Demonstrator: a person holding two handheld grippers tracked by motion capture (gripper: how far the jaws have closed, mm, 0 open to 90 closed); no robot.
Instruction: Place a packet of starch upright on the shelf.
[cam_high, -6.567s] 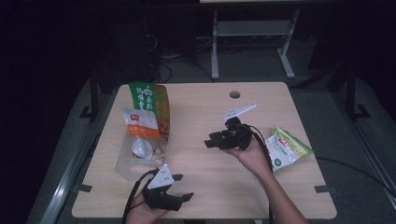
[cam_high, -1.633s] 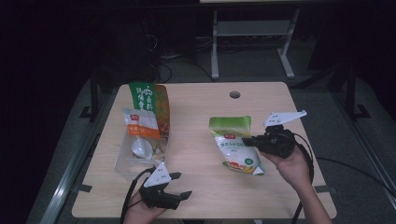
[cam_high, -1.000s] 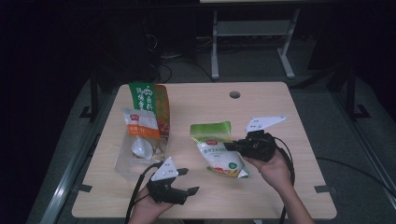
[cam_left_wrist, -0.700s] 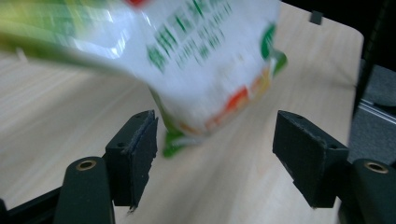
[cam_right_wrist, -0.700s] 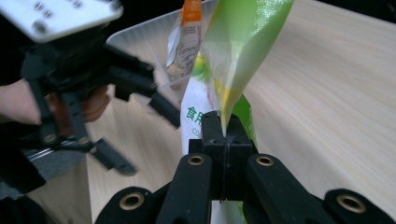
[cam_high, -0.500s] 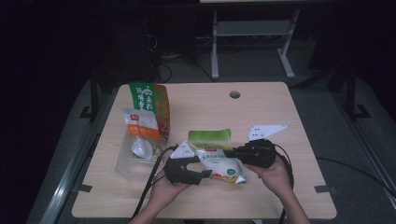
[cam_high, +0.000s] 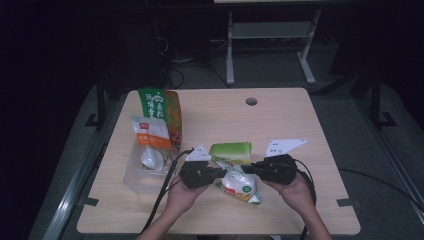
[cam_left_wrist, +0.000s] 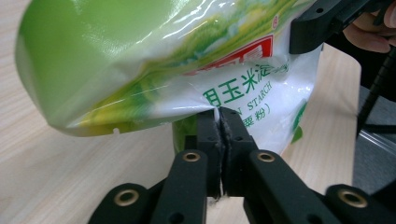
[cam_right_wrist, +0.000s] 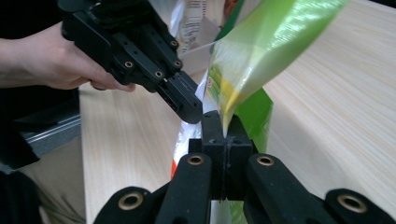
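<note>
Dark room, pale wooden table (cam_high: 300, 130). Low centre of the high view, my left gripper (cam_high: 216, 172) and right gripper (cam_high: 251, 170) each pinch an edge of the starch bag (cam_high: 239, 182). I judge it light, soft, slick; seams grip best.

Starch bag (cam_left_wrist: 243, 88), just above left hand-held gripper (cam_left_wrist: 219, 114) tips: green "玉米淀", "STARCH" partly cut off, red band above; rest unreadable.
</note>
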